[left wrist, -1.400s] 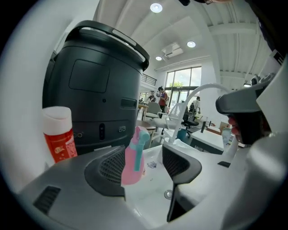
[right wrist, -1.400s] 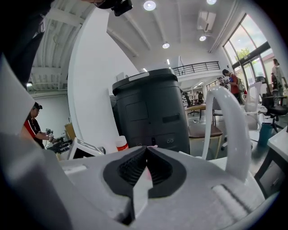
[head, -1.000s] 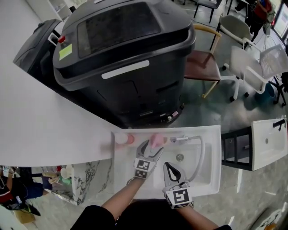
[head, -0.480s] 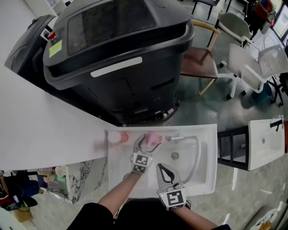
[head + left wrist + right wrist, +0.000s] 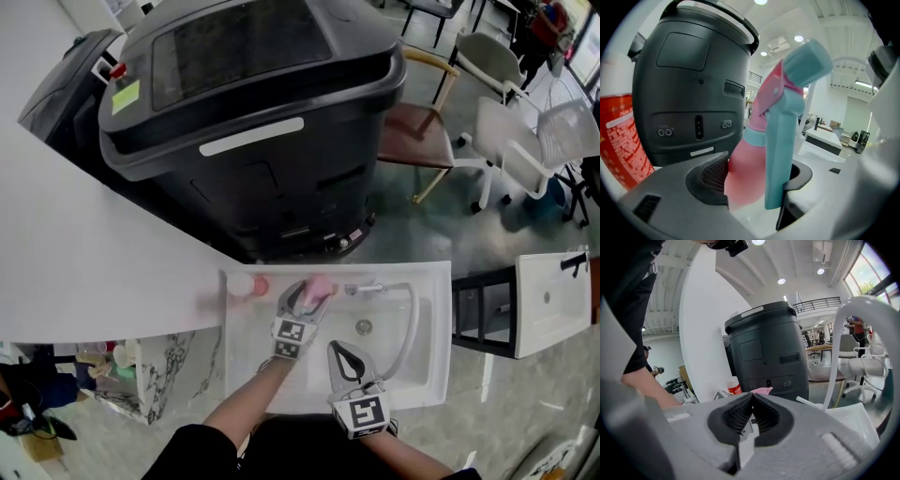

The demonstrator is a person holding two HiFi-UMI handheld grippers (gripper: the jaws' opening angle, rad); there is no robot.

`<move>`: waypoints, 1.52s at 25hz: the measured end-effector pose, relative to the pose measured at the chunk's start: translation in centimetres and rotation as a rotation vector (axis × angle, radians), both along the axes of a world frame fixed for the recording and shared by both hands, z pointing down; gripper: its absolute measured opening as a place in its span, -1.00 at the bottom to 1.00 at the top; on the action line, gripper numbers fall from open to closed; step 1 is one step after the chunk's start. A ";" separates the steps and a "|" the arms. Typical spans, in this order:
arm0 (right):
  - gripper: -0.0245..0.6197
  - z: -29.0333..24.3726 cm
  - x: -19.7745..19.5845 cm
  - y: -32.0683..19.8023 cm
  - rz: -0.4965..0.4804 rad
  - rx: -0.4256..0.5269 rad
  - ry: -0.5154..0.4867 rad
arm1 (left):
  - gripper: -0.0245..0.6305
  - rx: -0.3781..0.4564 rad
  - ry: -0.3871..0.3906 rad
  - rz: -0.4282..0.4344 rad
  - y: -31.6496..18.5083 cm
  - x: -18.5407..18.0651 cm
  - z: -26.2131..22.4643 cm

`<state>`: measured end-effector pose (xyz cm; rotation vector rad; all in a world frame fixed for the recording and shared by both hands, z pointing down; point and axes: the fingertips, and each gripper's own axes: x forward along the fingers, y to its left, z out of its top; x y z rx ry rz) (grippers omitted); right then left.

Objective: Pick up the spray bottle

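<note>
A white sink [image 5: 433, 370] sits let into the end of a white desk [image 5: 94, 272], in an open office with a shiny floor.

Nearest the person, the right tool [image 5: 336, 347] hangs over the basin with its jaws pressed together on nothing. It has no part in this step and is best kept low and clear of the faucet hose [image 5: 412, 319].

Beyond it, the left tool [image 5: 306, 292] reaches to the sink's back rim, where the pink bottle [image 5: 743, 176] stands upright. The jaws are set around its lower body. One ribbed pad [image 5: 712, 176] lies against the pink side, and the other jaw sits behind the teal trigger [image 5: 780, 140], so the tool seems to have the bottle pinched. The bottle does not look lifted yet.

To do this well, the squeeze probably wants to land on the body, not on the trigger, which could fire the spray or let the bottle twist. A firm hold and a straight upward lift should suit, since the plastic looks smooth and the rim narrow.

Just left of the bottle stands a red can [image 5: 621, 140] that a sideways swing might knock over. Behind both rises a big black machine [image 5: 253, 122], and chairs [image 5: 422, 131] stand farther off.
</note>
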<state>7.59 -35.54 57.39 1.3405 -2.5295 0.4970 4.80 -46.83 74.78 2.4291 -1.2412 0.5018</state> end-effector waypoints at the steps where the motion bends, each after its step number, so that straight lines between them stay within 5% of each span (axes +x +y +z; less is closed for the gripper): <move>1: -0.93 -0.1 0.0 0.2 0.005 0.005 -0.001 | -0.02 0.001 -0.004 0.005 0.2 -0.1 -0.4; 13: -0.93 -2.0 0.7 3.6 0.100 0.066 0.015 | -0.02 0.069 0.048 -0.017 6.9 -2.8 -7.0; 38: -0.93 -5.6 -0.3 22.2 0.221 0.125 0.072 | -0.02 0.140 0.123 -0.076 33.4 -10.8 -21.0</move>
